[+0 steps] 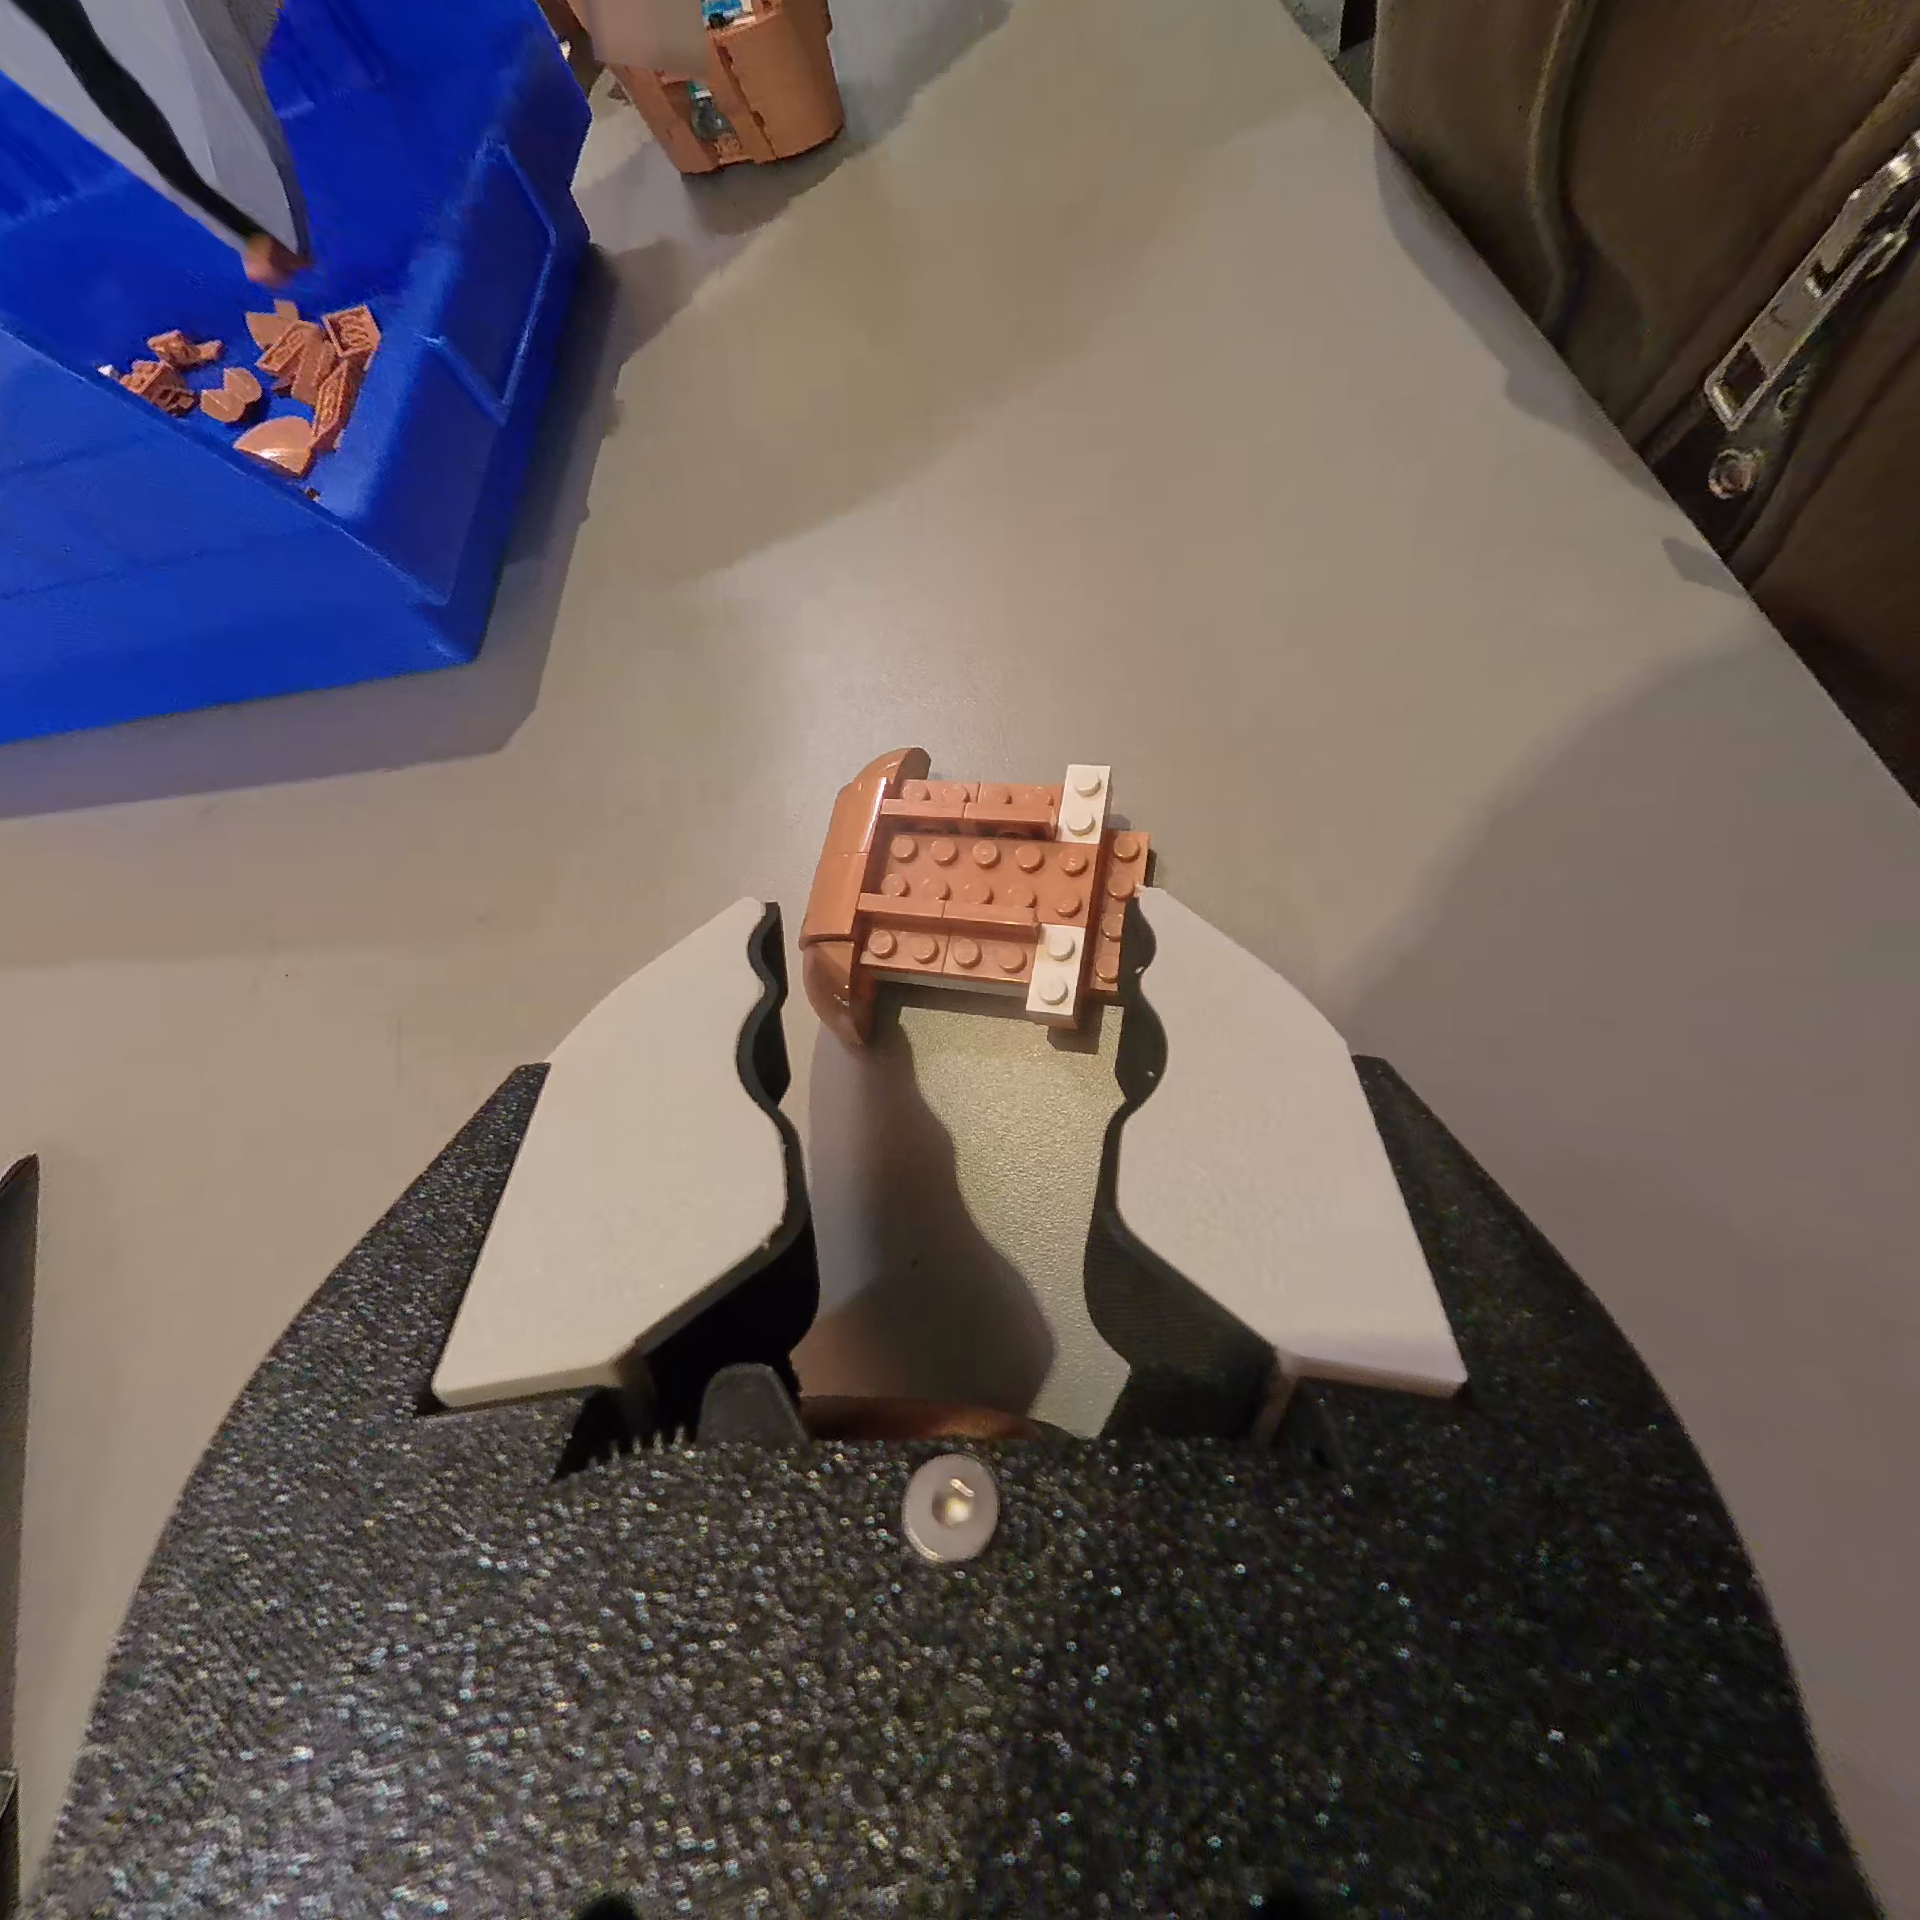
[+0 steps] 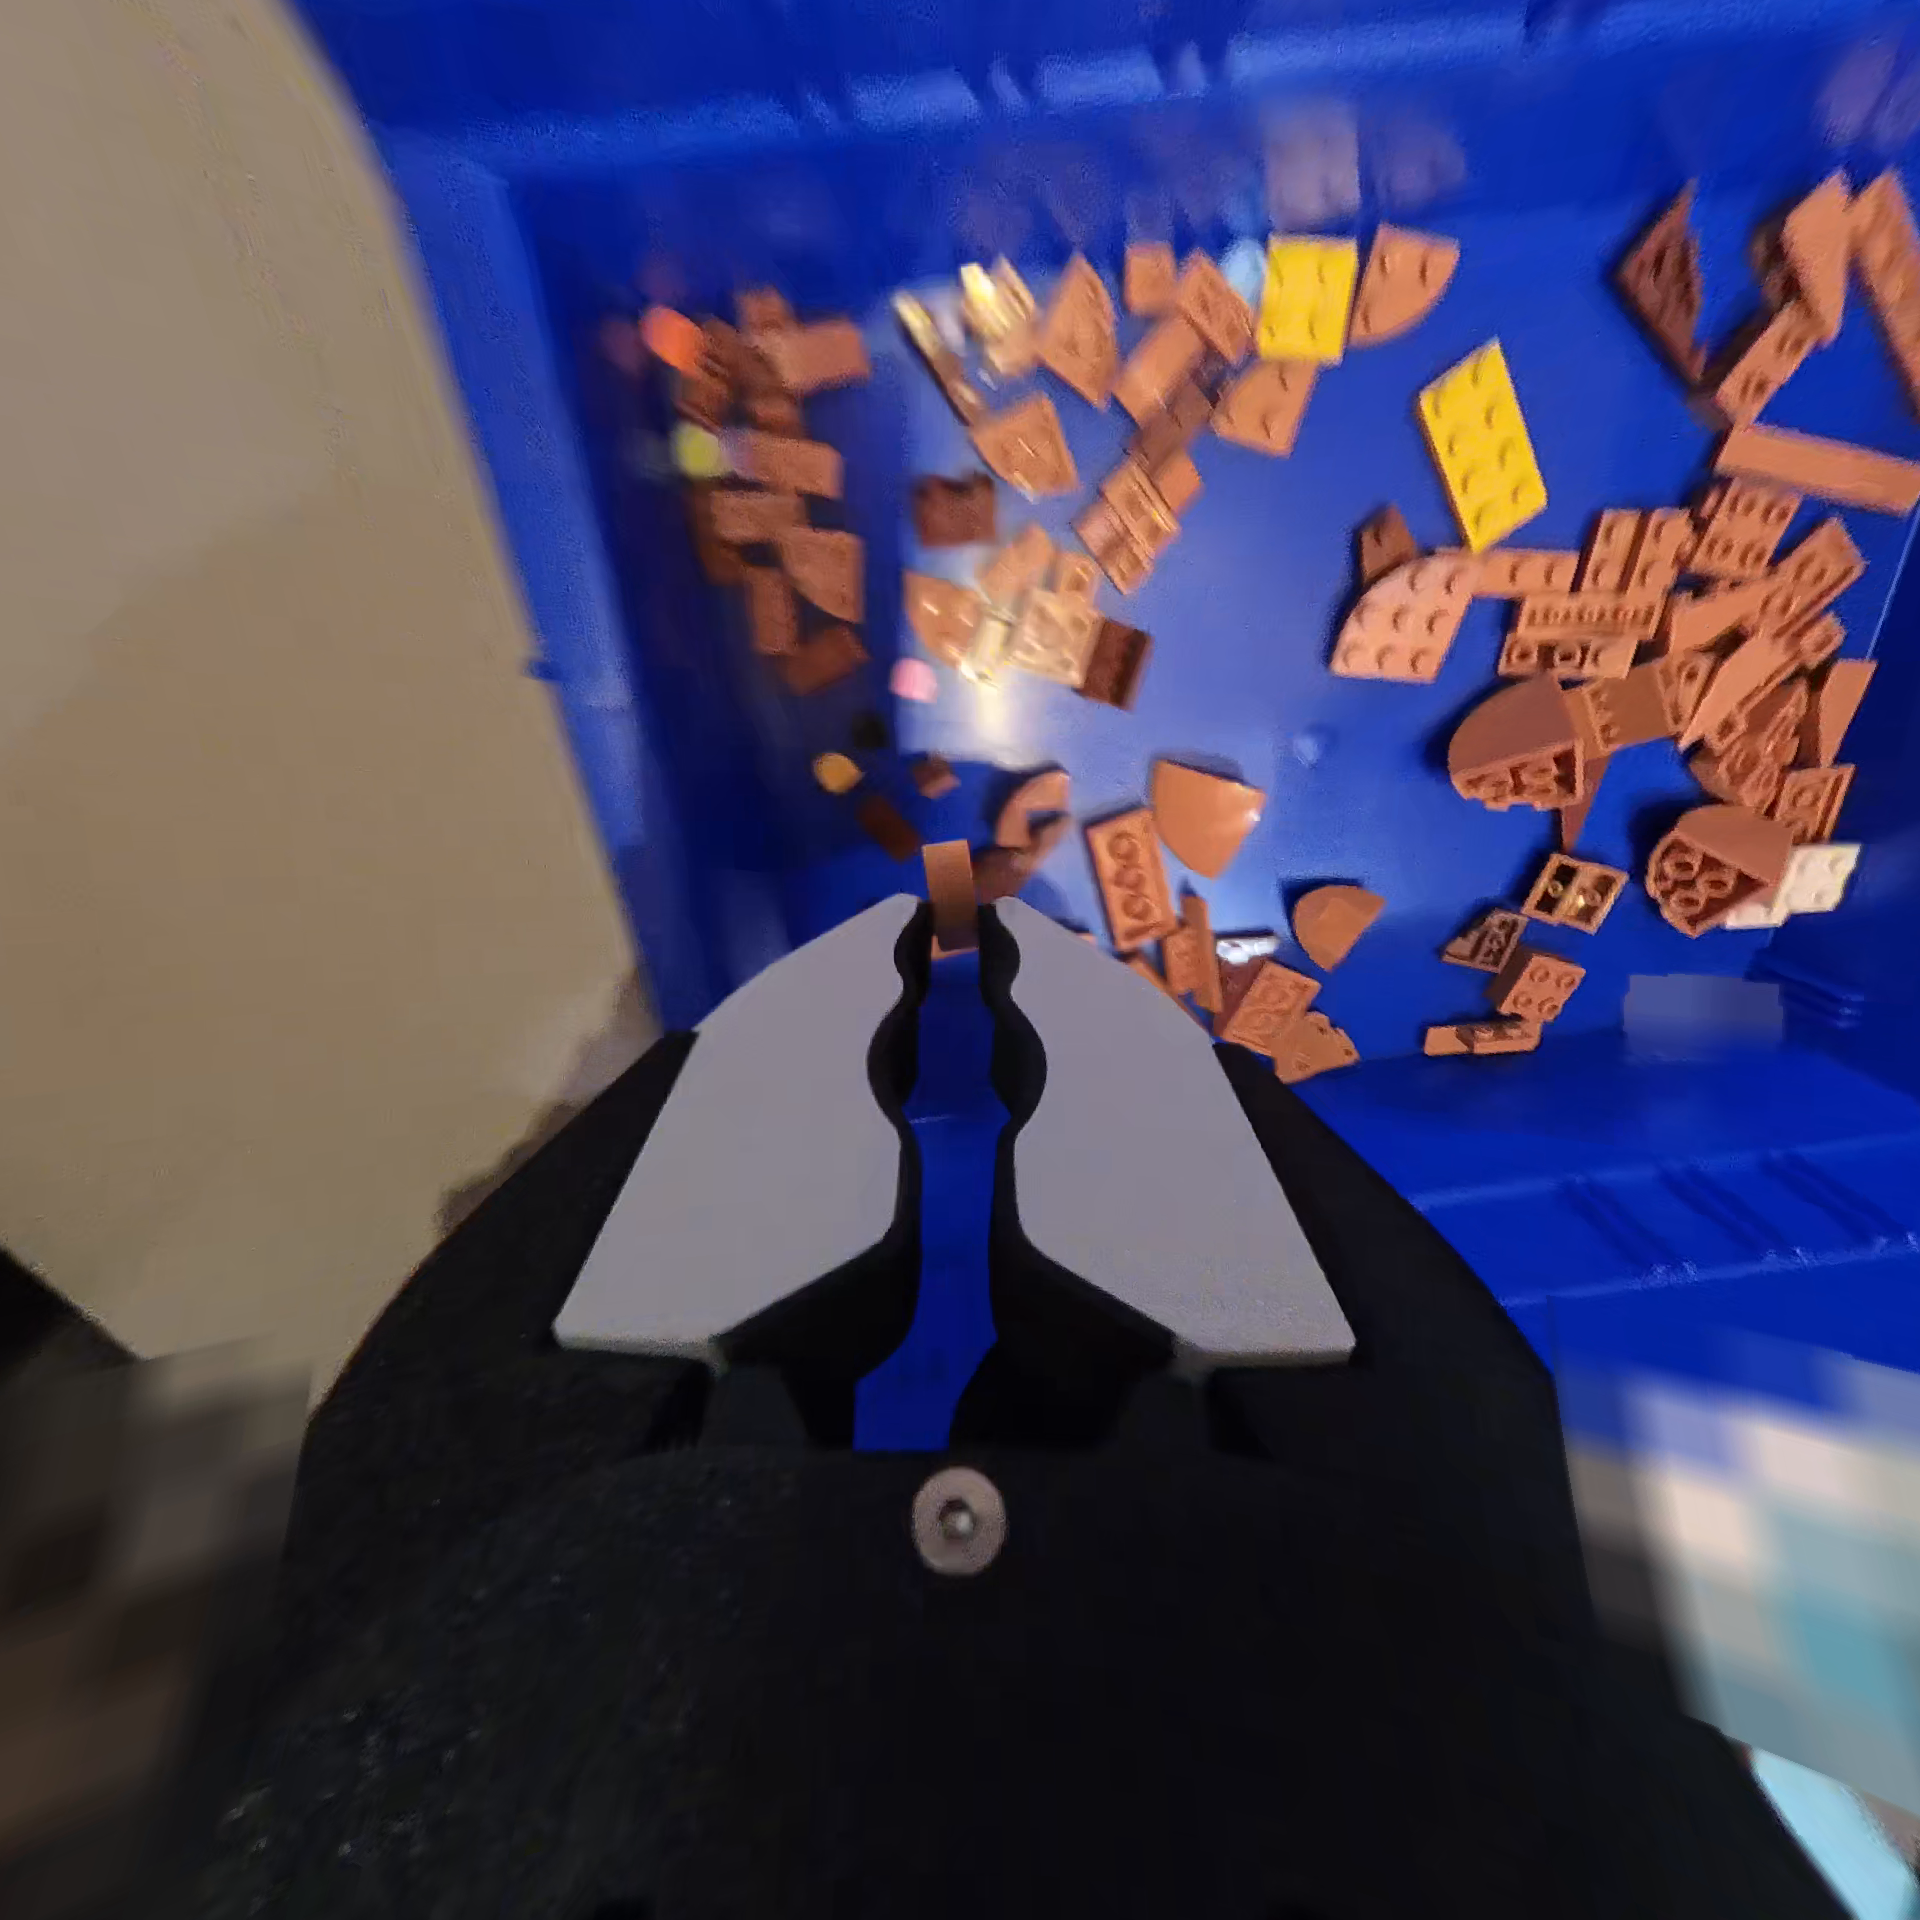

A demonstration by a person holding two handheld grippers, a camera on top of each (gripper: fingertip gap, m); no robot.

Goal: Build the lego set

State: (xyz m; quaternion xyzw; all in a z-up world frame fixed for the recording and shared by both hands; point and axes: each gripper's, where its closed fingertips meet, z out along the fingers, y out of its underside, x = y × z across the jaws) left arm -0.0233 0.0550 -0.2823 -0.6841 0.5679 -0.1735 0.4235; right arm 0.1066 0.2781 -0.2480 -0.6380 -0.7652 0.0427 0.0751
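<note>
**Brown sub-build parked on the table, right side picking from the bin**

The brown lego assembly point(image 1: 977, 894), with two white plates on it, sits on the grey table point(image 1: 1039, 468). The left gripper point(image 1: 961, 940) has its fingers spread wide around the near end; can't tell if they touch it. Over in the blue bin point(image 2: 1351, 1143), the right gripper point(image 2: 951, 914) is pinched tight on a small brown piece point(image 2: 948, 896), above the loose brown and yellow bricks point(image 2: 1475, 447). Another brown build point(image 1: 748, 94) stands at the table's far end.
</note>
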